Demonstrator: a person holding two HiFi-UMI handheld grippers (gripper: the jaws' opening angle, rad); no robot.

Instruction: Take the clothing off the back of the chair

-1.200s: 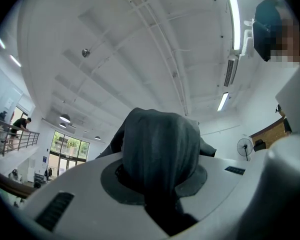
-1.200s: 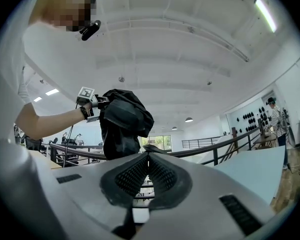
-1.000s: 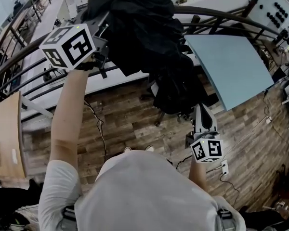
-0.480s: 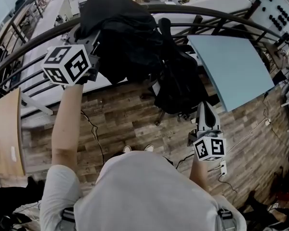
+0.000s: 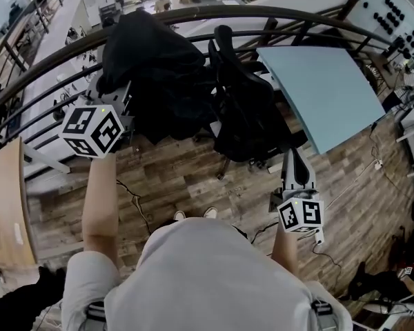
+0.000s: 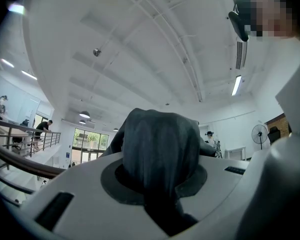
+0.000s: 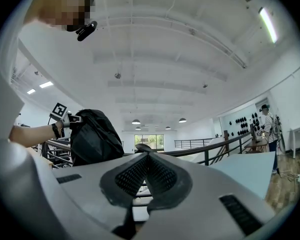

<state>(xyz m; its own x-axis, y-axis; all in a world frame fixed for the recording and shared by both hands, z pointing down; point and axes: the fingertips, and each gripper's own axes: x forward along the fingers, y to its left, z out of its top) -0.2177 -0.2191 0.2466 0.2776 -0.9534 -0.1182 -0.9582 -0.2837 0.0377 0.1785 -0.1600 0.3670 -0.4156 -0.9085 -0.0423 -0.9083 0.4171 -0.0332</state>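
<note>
Black cloth first: the clothing (image 5: 152, 67) hangs as one heavy bundle, left of the chair (image 5: 245, 109) and in front of the rail. From the head view its right edge overlaps the chair's backrest, so I cannot tell there whether they touch. The right gripper view shows the bundle standing apart from it. The chair back itself looks bare.

Left gripper (image 5: 119, 96): jaws nearly together, pinching a fold of the clothing. In its own view dark fabric fills the gap and drapes over the tips. Right gripper (image 5: 294, 167): low at the person's right, near the chair base, ribbed pads meeting at the tip with nothing between them.

Step, as I judge it: the lift-off is done or all but done, and the garment is being carried clear. The next move calls for:
- a firm pinch, since the whole weight hangs from one fold
- a swing away from the chair, so the trailing lower edge does not snag on the backrest or an arm
- the free right gripper coming under the bundle if it starts to slip

Surface and room:
- Floor (image 5: 186, 171): brown wood-look planks, under the chair and the person's feet.
- Railing (image 5: 55, 61): dark and curved, sweeping across behind the chair, with open hall beyond.
- Table (image 5: 324, 92): pale blue top, just right of the chair.
- Desk (image 5: 10, 198): light wood, at the far left edge.
- Cable (image 5: 134, 198): thin and dark, trailing over the planks near the left arm.
</note>
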